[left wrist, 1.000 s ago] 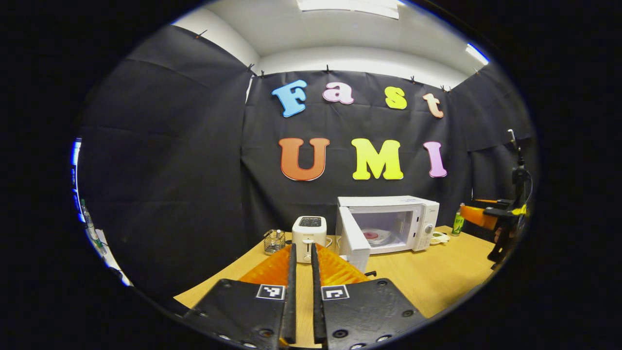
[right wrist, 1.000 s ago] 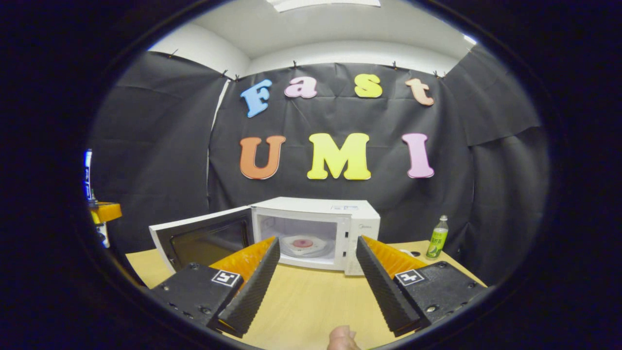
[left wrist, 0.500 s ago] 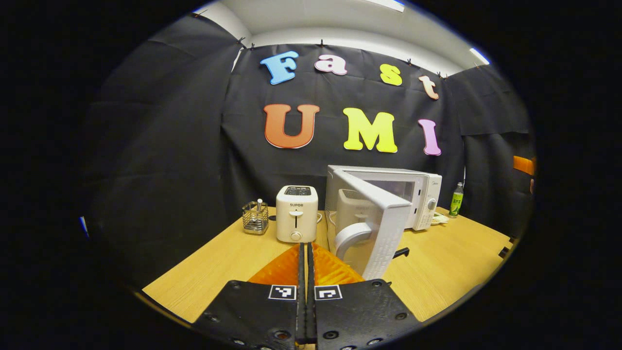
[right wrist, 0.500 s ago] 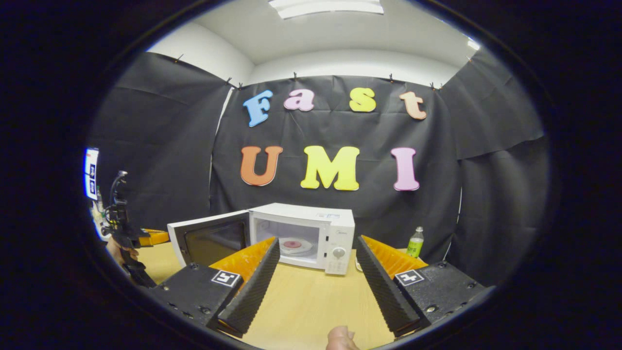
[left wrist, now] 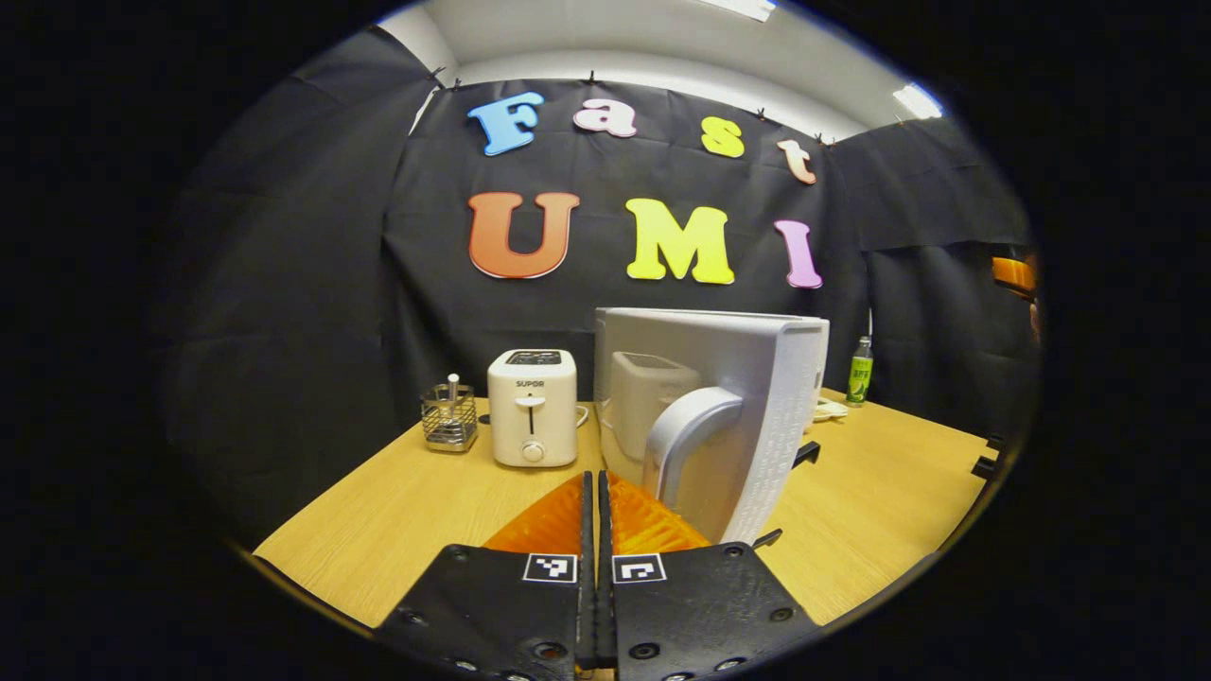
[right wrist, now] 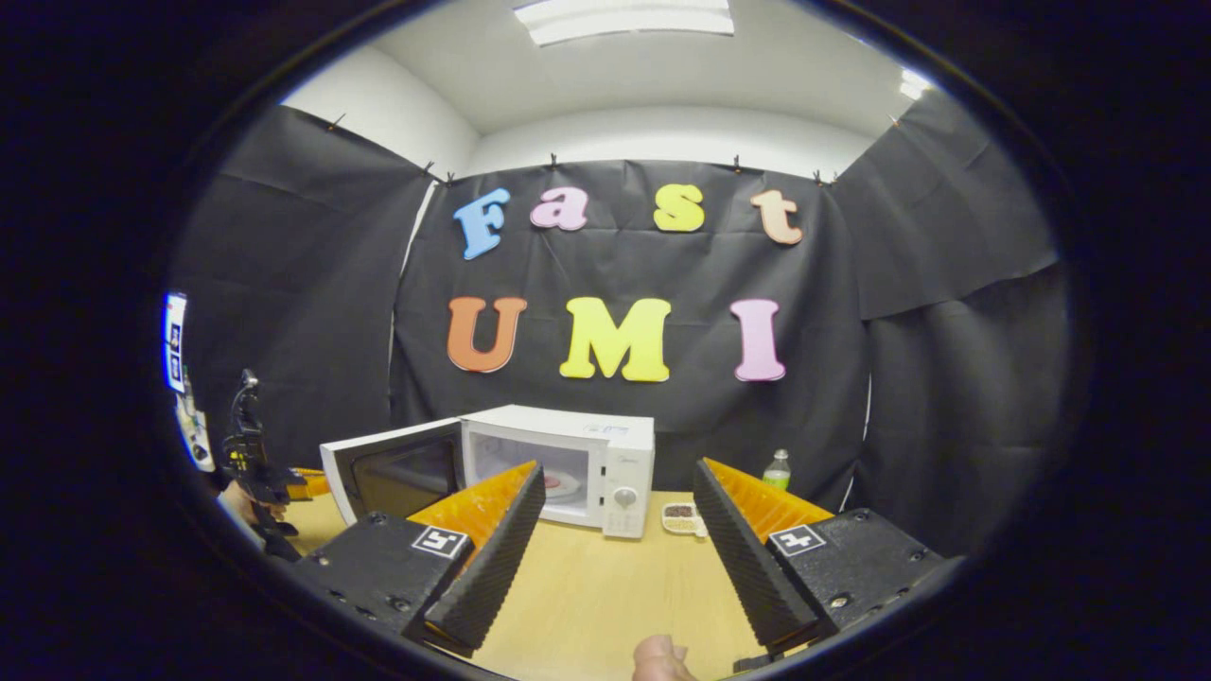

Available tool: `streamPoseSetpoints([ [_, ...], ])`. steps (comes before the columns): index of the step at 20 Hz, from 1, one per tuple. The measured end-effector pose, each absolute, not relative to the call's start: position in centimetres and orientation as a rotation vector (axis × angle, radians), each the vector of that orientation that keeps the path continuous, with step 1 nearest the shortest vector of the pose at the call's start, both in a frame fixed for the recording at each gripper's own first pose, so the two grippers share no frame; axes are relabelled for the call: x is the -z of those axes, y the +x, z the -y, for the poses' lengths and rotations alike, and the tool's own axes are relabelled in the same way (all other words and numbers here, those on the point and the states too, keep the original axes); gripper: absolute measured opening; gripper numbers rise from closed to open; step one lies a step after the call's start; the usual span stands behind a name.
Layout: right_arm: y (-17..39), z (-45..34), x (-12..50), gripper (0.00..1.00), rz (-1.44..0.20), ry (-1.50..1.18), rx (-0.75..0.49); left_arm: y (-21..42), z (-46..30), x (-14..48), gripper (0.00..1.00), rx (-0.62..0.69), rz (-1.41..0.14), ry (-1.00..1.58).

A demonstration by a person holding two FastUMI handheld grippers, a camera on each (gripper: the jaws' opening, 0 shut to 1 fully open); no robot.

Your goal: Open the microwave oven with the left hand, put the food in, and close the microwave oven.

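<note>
Wooden table (right wrist: 605,586) under booth light, black cloth behind.

Left gripper (left wrist: 597,558): fingers clenched together on nothing, closed tighter than a second ago. Just past the tips, at 1 o'clock, the door (left wrist: 747,416) of the microwave (right wrist: 577,468) stands edge-on with its handle (left wrist: 683,435) toward the camera; it has grown much nearer over the last second, so the left hand has moved in behind the open door. Toaster (left wrist: 532,407) at 11 o'clock, wire basket (left wrist: 447,417) beyond it.

Right gripper (right wrist: 613,544): fingers spread wide, empty; it has drawn back, the microwave smaller now. Plate of food (right wrist: 560,484) sits inside the cavity at 12 o'clock.

Judgement: food is in, only closing remains; the closed left fingers look set to push the door.

Hard to make out: cavity hidden behind the door in the left gripper view; small dish (right wrist: 679,515) beside the microwave, contents unclear; bottle (right wrist: 776,470) partly cut off by a finger.
</note>
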State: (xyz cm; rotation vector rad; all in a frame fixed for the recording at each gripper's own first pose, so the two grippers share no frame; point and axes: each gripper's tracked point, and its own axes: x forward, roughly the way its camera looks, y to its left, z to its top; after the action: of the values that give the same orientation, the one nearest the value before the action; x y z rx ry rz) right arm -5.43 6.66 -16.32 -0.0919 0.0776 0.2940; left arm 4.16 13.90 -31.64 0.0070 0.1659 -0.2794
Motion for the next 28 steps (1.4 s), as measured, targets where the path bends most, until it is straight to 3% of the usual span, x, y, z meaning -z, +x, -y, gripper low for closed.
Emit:
streamPoseSetpoints([
  [1,-5.5,-6.5,16.5,0.92,-0.082,-0.090,-0.296,4.1,-12.8,31.6,0.00,0.317,-0.165,0.000],
  [2,-5.5,-6.4,16.6,1.00,-0.083,-0.089,-0.298,4.1,-11.8,31.6,0.00,0.354,-0.160,-0.004],
  [3,-5.6,-6.1,16.4,0.92,-0.077,-0.087,-0.294,4.2,-10.7,31.4,0.00,0.395,-0.153,-0.007],
  [4,-5.6,-5.7,15.8,1.00,-0.055,-0.088,-0.285,4.4,-9.5,31.3,0.00,0.443,-0.147,-0.011],
  [7,-5.9,-4.9,15.0,1.00,-0.010,-0.098,-0.265,4.5,-6.1,31.1,0.00,0.604,-0.149,-0.055],
  [11,-6.1,-4.5,15.4,1.00,-0.011,-0.079,-0.277,6.2,-2.6,30.8,0.00,0.701,-0.162,-0.057],
  [20,-5.3,-2.7,16.6,1.00,-0.027,-0.057,-0.255,9.8,5.7,31.1,0.00,0.742,-0.179,-0.020],
  [21,-5.1,-2.4,16.8,0.92,-0.030,-0.057,-0.253,10.3,6.8,31.2,0.00,0.740,-0.179,-0.017],
  [22,-4.8,-2.1,17.0,1.00,-0.035,-0.060,-0.245,10.7,7.9,31.2,0.00,0.742,-0.178,-0.021],
  [23,-4.7,-1.6,17.2,1.00,-0.037,-0.056,-0.235,11.2,9.2,31.2,0.00,0.745,-0.181,-0.025],
  [24,-4.7,-1.4,17.2,0.92,-0.035,-0.047,-0.232,11.9,10.3,31.2,0.00,0.737,-0.179,-0.025],
  [25,-4.7,-1.1,17.3,0.92,-0.034,-0.037,-0.232,12.5,11.1,31.3,0.00,0.727,-0.182,-0.023],
  [26,-4.6,-0.8,17.6,1.00,-0.037,-0.028,-0.233,13.2,11.8,31.2,0.00,0.714,-0.181,-0.018],
  [28,-4.3,0.2,17.9,1.00,-0.042,-0.020,-0.228,14.8,13.5,31.4,0.00,0.684,-0.184,-0.014],
])
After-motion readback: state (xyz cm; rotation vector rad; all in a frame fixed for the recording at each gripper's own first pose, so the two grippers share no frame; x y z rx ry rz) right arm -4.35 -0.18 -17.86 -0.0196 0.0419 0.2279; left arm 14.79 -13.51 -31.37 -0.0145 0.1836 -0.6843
